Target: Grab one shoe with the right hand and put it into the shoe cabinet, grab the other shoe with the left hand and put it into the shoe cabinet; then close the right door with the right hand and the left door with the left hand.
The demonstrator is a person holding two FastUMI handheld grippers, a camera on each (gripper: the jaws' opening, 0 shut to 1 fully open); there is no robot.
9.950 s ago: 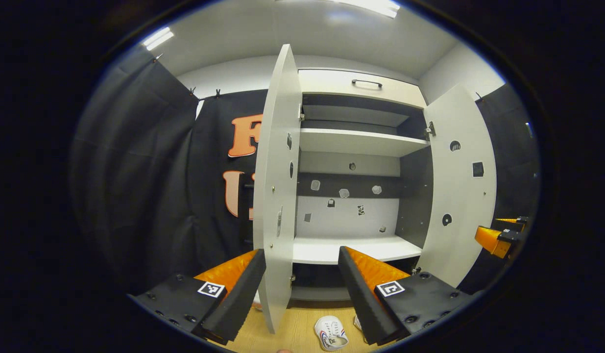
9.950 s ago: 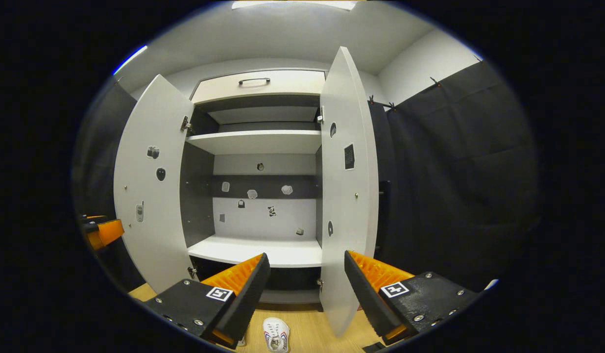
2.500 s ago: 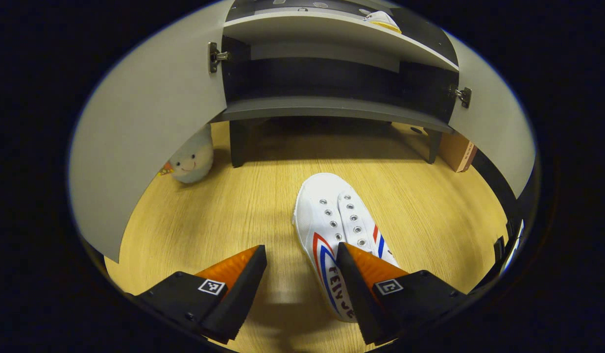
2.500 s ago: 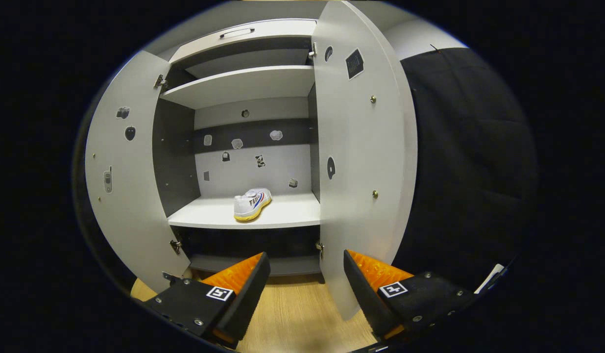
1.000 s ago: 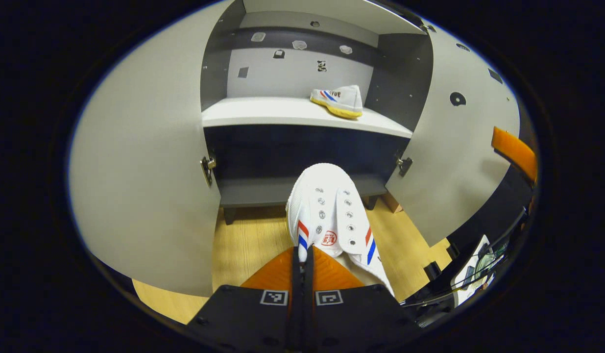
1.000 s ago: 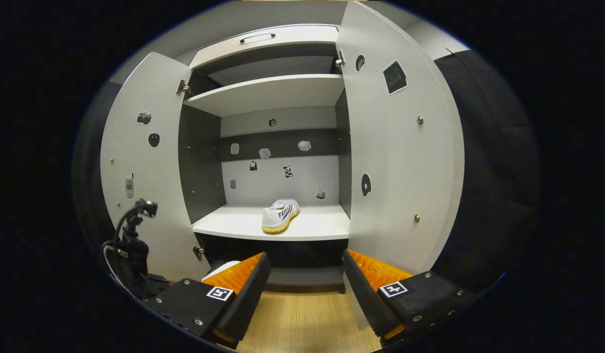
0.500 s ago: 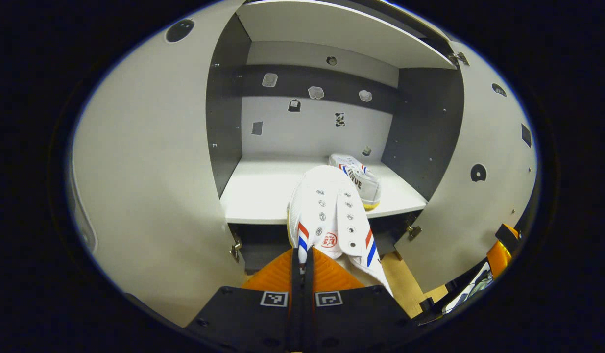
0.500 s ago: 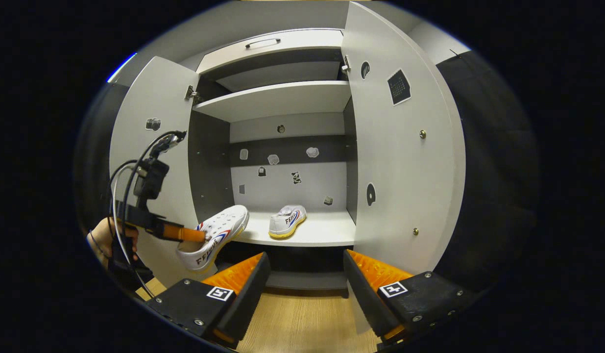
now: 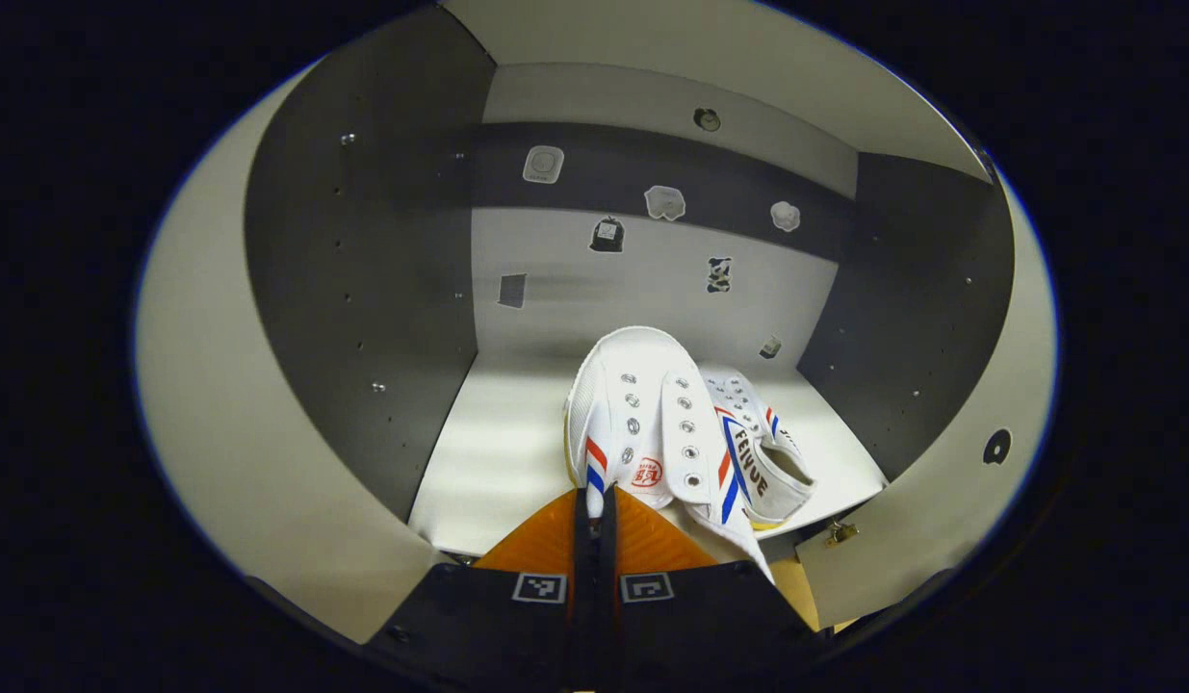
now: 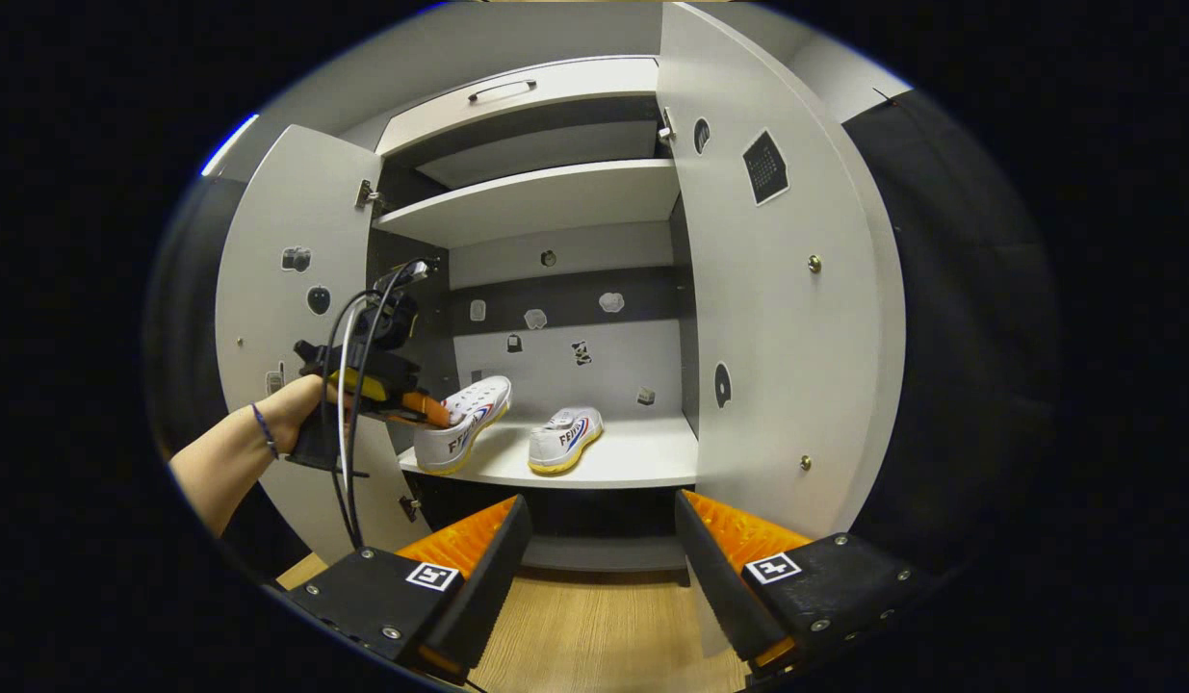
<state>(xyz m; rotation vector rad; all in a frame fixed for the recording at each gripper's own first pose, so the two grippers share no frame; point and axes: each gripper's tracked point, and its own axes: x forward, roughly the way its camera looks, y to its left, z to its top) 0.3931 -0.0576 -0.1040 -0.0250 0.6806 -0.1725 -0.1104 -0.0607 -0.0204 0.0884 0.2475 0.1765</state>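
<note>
Left gripper (image 9: 595, 500), clenched on the heel of a white canvas shoe (image 9: 652, 423) with metal eyelets, holds it over the smooth pale shelf (image 9: 503, 452), frame centre; half a second ago it hung below the shelf edge. The right gripper view shows the second shoe (image 10: 563, 438) resting on that shelf and both cabinet doors open. Right gripper (image 10: 599, 539) is released, empty.
</note>
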